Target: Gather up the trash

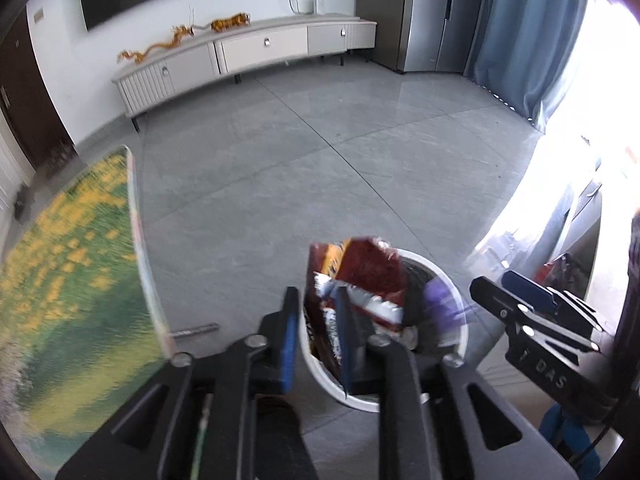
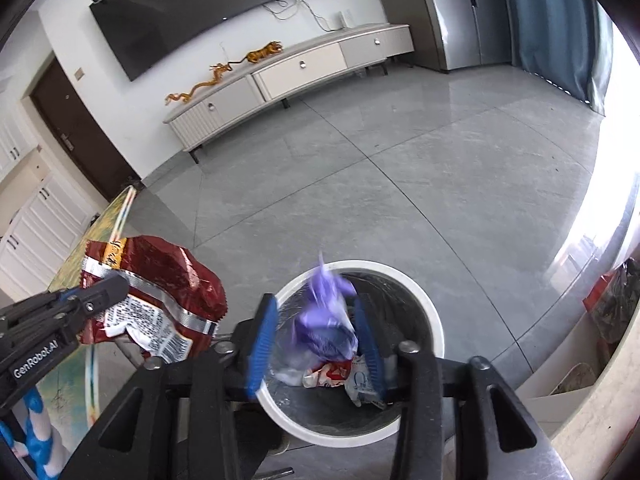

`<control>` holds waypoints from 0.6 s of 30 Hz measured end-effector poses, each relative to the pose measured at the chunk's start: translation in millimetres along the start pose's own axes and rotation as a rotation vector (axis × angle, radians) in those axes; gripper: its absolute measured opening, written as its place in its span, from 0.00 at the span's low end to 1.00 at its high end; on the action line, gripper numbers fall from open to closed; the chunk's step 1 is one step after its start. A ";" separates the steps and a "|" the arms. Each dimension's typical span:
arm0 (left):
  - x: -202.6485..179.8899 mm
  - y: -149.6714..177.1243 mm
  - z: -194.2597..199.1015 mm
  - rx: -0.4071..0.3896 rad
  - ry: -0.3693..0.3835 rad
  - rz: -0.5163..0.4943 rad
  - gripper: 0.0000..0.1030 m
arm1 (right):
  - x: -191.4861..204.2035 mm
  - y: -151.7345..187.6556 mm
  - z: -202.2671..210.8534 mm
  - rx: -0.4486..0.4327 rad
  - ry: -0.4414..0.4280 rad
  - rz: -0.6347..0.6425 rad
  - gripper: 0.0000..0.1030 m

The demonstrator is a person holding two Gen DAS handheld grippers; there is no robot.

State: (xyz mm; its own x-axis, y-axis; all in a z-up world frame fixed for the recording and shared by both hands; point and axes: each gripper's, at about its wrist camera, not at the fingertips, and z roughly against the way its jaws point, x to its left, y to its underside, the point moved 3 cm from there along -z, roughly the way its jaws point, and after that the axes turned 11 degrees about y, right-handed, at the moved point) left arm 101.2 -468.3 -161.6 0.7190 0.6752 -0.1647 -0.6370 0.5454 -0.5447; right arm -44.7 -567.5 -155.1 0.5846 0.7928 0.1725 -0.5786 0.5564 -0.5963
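Note:
A white bin point(image 2: 424, 300) with a dark liner stands on the grey floor, with crumpled wrappers point(image 2: 340, 374) at its bottom. My left gripper point(image 1: 315, 291) hangs over the bin point(image 1: 326, 380) with a red snack bag point(image 1: 368, 268) between its blue pads. The bag leans on the right pad and a gap shows at the left one. From the right wrist, the same bag point(image 2: 160, 280) sits at the left gripper's point(image 2: 120, 286) tips, left of the bin. My right gripper point(image 2: 315, 300) stands open above the bin's mouth, a blurred purple wrapper point(image 2: 324, 316) loose between its pads. The left wrist view also shows the right gripper point(image 1: 491, 279) and the purple wrapper point(image 1: 440, 304).
A table with a green and yellow cloth point(image 1: 72, 260) borders the bin on the left. A low white TV cabinet point(image 2: 296, 68) runs along the far wall beyond open floor tiles point(image 2: 400, 184). Blue curtains point(image 1: 532, 32) and cluttered bags point(image 2: 608, 304) are at the right.

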 end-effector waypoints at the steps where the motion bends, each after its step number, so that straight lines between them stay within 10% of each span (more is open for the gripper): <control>1: 1.6 0.4 -2.3 0.003 0.008 0.008 0.28 | -1.9 0.1 1.7 -0.005 0.006 -0.001 0.48; 18: 35.7 23.8 57.5 -0.085 0.015 0.083 0.38 | 27.7 4.7 45.8 -0.068 -0.010 0.055 0.67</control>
State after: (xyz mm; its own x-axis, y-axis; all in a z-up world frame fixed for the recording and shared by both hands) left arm 95.7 -402.7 -133.1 0.6691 0.7086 -0.2241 -0.6693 0.4435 -0.5961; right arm -57.3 -531.5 -117.3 0.5473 0.8241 0.1460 -0.5693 0.4945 -0.6568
